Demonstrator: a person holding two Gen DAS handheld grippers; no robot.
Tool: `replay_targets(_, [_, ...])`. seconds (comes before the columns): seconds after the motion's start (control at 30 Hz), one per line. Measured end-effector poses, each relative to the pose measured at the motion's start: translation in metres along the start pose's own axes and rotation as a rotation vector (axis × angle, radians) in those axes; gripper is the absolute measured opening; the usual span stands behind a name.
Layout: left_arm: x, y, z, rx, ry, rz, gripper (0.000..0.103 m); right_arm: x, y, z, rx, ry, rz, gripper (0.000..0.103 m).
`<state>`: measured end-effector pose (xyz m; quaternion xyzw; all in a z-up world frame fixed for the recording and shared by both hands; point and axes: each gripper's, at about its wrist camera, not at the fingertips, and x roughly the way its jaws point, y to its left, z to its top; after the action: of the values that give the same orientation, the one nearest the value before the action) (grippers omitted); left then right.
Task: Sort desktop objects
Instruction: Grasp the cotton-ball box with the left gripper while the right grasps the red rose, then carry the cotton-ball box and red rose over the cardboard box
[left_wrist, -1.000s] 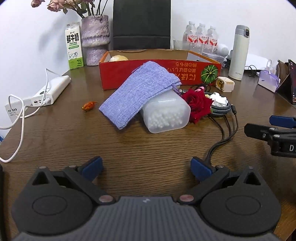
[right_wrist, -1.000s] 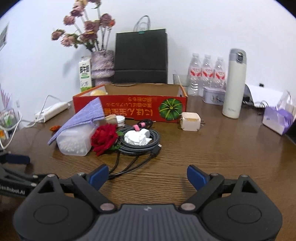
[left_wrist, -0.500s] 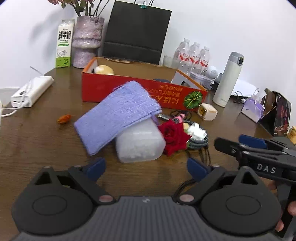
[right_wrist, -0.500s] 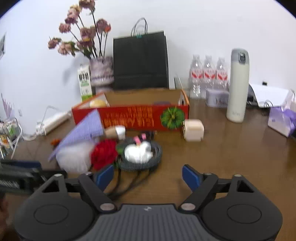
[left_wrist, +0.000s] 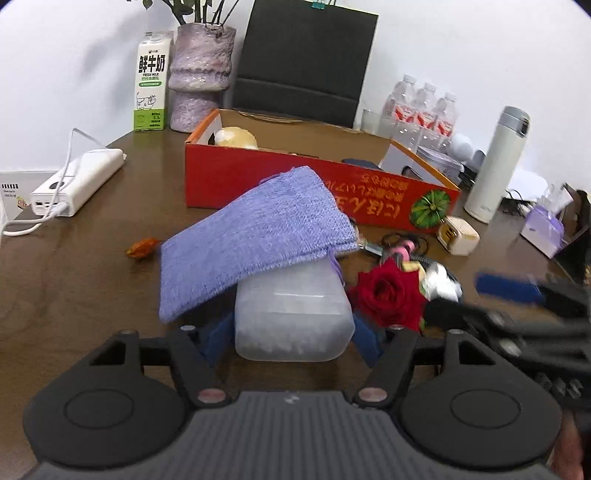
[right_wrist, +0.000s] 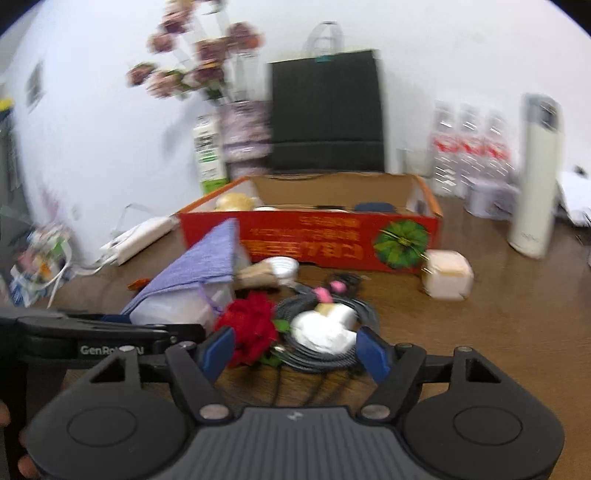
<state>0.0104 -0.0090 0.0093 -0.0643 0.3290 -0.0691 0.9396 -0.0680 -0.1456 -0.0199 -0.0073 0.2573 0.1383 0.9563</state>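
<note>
Translucent plastic container (left_wrist: 291, 317) of white beads lay on its side on the desk (left_wrist: 92, 288), near edge between the blue pads of the left gripper (left_wrist: 291, 338). Jaws stood wide, one either side of the tub; contact couldn't be confirmed, probably about to close on it. Lavender knit pouch (left_wrist: 255, 240) was draped over the container's top and leaned back toward the red cardboard box (left_wrist: 317, 188), so lifting the tub would likely tip the pouch off. Red rose (left_wrist: 388, 295) sat just beside the container's right end, touching or nearly so.

Right gripper (right_wrist: 293, 349) hovered over the coiled grey cable (right_wrist: 325, 332) with its white plug (right_wrist: 325, 326); jaws wide, holding nothing, rose near its left pad. View was motion-blurred. Looked like each hand was lining up its own item for the box, which already held a few things.

Outward: white charger cube (right_wrist: 447, 275) by the box corner, white thermos (left_wrist: 496, 166), power bank (left_wrist: 77, 181), milk carton (left_wrist: 151, 81).

Versus half a second earlier: left gripper had moved in from short of the container to straddling it; right gripper had advanced and dropped toward the cable coil. Objects themselves had not shifted.
</note>
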Motion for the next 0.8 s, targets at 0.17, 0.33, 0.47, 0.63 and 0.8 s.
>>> replay_targets(0.17, [-0.033, 0.018, -0.015, 0.01, 0.031, 0.021, 0.069, 0.021, 0.019, 0.01, -0.114, 0.021, 0.037, 0.064])
replay_targets(0.33, [-0.049, 0.02, -0.029, 0.054, 0.049, 0.014, 0.069, 0.043, 0.029, 0.007, -0.097, 0.089, 0.052, 0.037])
replay_targets(0.47, [-0.058, 0.018, -0.036, 0.069, 0.083, -0.038, 0.07, 0.016, 0.033, 0.005, -0.096, 0.062, 0.027, 0.033])
replay_targets(0.63, [-0.063, 0.016, -0.04, 0.081, 0.079, -0.115, 0.084, -0.052, 0.013, -0.011, 0.073, 0.03, 0.09, 0.033])
replay_targets(0.8, [-0.042, 0.018, -0.029, 0.026, 0.058, -0.134, 0.086, -0.076, -0.007, -0.036, 0.102, 0.06, -0.07, 0.034])
